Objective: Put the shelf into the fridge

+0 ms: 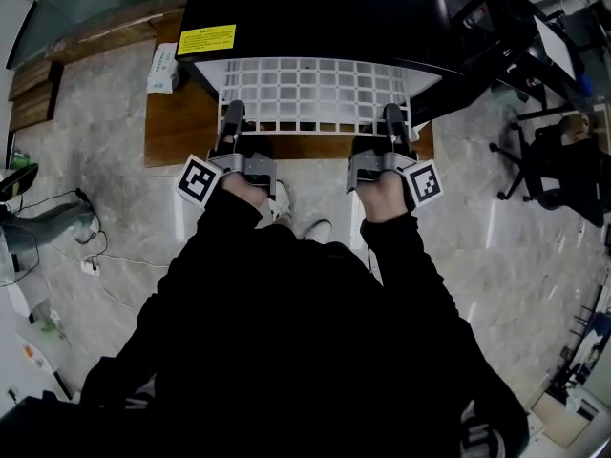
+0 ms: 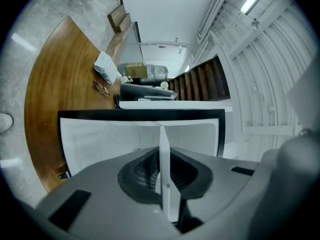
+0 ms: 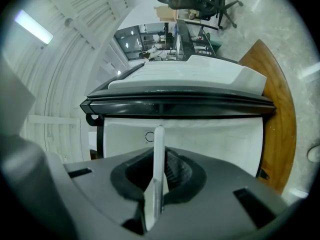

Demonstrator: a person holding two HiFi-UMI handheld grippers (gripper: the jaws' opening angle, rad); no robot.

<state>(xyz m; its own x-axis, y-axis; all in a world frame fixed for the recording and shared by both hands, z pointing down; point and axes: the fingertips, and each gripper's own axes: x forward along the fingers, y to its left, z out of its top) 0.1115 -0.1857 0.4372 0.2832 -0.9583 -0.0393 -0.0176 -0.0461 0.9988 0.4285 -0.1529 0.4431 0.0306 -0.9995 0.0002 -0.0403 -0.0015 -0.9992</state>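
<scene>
A white wire grid shelf (image 1: 315, 89) is held level in front of the black fridge (image 1: 315, 8), its far edge at the fridge's open front. My left gripper (image 1: 232, 114) is shut on the shelf's near left edge. My right gripper (image 1: 394, 114) is shut on its near right edge. In the left gripper view the shelf (image 2: 164, 149) shows edge-on as a thin white bar pinched between the dark pads (image 2: 145, 176), with the fridge's white interior (image 2: 100, 144) behind. The right gripper view shows the same: the shelf (image 3: 158, 151) stands edge-on in the jaws before the open fridge (image 3: 215, 139).
The fridge stands on a low wooden platform (image 1: 177, 127), with a tissue pack (image 1: 162, 68) at its left. A yellow label (image 1: 206, 38) is on the fridge top. An office chair (image 1: 549, 165) stands at the right, and cables (image 1: 91, 256) lie on the floor at the left.
</scene>
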